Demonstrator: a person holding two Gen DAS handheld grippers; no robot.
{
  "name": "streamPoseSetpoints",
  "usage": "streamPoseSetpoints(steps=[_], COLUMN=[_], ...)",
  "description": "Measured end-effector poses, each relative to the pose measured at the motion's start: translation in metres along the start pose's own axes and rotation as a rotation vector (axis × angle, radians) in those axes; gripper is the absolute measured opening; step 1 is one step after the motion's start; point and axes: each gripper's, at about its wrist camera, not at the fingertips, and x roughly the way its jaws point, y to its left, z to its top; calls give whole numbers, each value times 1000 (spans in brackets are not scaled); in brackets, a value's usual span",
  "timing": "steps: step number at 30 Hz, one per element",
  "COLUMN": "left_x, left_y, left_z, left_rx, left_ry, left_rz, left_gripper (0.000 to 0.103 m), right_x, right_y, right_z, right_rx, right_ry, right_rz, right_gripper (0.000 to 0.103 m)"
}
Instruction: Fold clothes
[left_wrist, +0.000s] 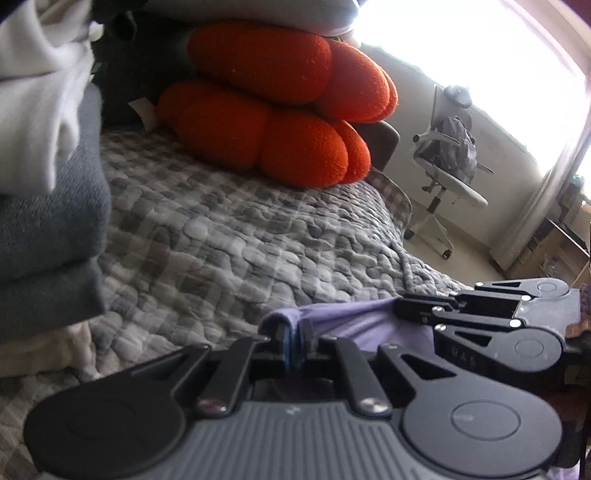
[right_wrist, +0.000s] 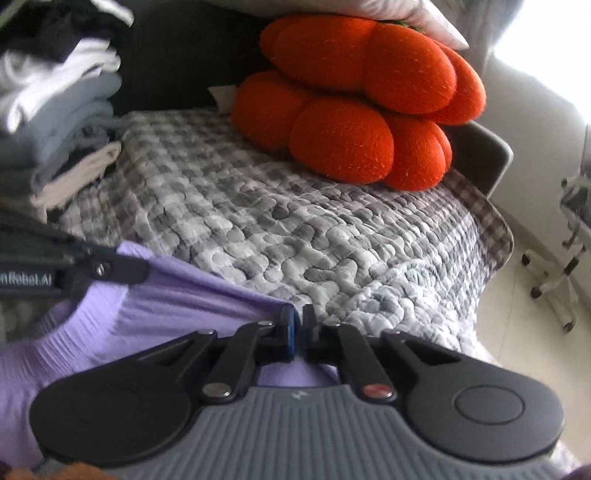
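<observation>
A lavender ribbed garment (left_wrist: 354, 321) (right_wrist: 166, 306) is stretched between my two grippers just above the grey checked quilt (left_wrist: 229, 236) (right_wrist: 295, 221). In the left wrist view my left gripper (left_wrist: 295, 332) is shut on one bunched corner of it. My right gripper (left_wrist: 400, 308) comes in from the right and pinches the same cloth a short way off. In the right wrist view my right gripper (right_wrist: 299, 321) is shut on the garment's edge, and the left gripper (right_wrist: 142, 271) grips it at the left. Most of the garment hangs below the grippers, hidden.
An orange lobed plush cushion (left_wrist: 280, 110) (right_wrist: 354, 107) lies at the far end of the bed. A stack of folded grey and white clothes (left_wrist: 48, 184) (right_wrist: 62, 122) stands at the left. The bed edge drops to the floor on the right, where an office chair (left_wrist: 447, 162) stands.
</observation>
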Motion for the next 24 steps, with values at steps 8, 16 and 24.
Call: streamPoseSetpoints(steps=[8, 16, 24], left_x=[-31, -75, -120], left_y=[-8, -13, 5], left_z=[12, -4, -29], left_rx=[20, 71, 11], left_ry=[47, 129, 144], left_rz=[-20, 29, 92], left_gripper=[30, 30, 30], right_x=[-41, -93, -108], right_y=[-14, -7, 19], right_z=[-1, -10, -23], right_rx=[126, 230, 250], right_ry=[-37, -70, -89], right_rz=[49, 190, 298], right_gripper=[43, 43, 43])
